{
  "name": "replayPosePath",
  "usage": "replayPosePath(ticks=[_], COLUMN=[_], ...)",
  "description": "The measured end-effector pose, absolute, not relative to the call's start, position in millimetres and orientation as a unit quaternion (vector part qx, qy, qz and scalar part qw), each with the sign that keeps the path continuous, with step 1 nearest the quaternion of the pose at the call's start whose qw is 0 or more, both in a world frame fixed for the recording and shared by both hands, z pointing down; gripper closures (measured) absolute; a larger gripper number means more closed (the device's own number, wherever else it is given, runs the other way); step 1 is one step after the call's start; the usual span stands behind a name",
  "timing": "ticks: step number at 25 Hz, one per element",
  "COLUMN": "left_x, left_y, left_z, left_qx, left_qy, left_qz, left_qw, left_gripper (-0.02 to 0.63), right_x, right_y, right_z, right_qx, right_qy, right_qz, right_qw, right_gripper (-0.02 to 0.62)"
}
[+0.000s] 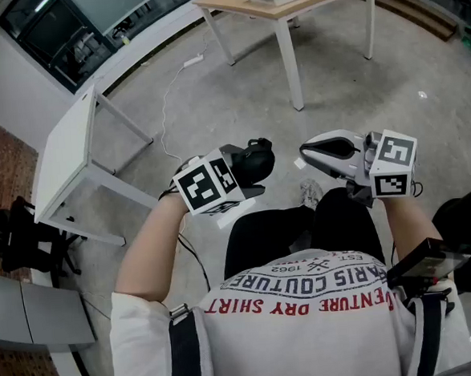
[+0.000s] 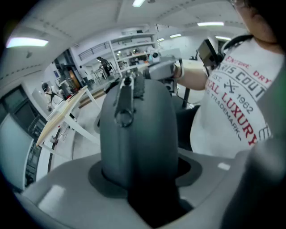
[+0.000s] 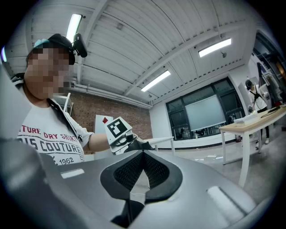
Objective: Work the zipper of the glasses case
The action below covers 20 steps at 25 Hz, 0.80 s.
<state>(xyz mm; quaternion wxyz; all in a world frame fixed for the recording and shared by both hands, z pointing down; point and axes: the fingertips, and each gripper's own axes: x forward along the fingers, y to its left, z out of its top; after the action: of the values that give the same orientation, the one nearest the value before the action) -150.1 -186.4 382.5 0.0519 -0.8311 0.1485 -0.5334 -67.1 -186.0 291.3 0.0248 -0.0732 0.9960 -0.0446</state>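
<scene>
Head view: left gripper's (image 1: 248, 168) jaws pinch dark grey rounded glasses case (image 1: 257, 157); right gripper (image 1: 307, 151), three o'clock, jaws pressed together, empty; zipper (image 2: 126, 96) seemingly unworked.

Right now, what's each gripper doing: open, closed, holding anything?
Left gripper: closed on the glasses case.
Right gripper: closed, empty.

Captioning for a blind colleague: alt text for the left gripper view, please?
A dark grey glasses case stands clamped in the left tongs, its zipper pull ring facing the camera. Behind it are the right tongs and a person's white printed T-shirt.
</scene>
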Motion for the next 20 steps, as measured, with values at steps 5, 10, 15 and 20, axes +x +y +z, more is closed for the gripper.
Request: replayPosePath(ticks=[5, 10, 15, 20], left_x=[-148.0, -145.6, -144.8, -142.4], left_y=[-180.0, -175.2, -172.5, -171.5], left_z=[395.8, 403.1, 406.5, 408.4], left_qx=[-0.782, -0.769, -0.753, -0.726], left_qy=[0.094, 0.07, 0.056, 0.042], left_qz=[-0.61, -0.63, -0.648, -0.677], left_qw=[0.086, 0.087, 0.096, 0.114], left_gripper=[0.359, 0.359, 0.359, 0.359], right_x=[-66.2, -70.4, -72.7, -85.6], right_y=[-182.7, -173.5, -168.4, -161.7], right_z=[286.2, 293.0, 291.7, 288.9], right_qx=[-0.073, -0.057, -0.048, -0.037], right_qy=[0.997, 0.998, 0.999, 0.997], right_qz=[-0.005, 0.007, 0.017, 0.049], right_qw=[0.008, -0.005, -0.014, -0.046], right_gripper=[0.598, 0.552, 0.528, 0.502])
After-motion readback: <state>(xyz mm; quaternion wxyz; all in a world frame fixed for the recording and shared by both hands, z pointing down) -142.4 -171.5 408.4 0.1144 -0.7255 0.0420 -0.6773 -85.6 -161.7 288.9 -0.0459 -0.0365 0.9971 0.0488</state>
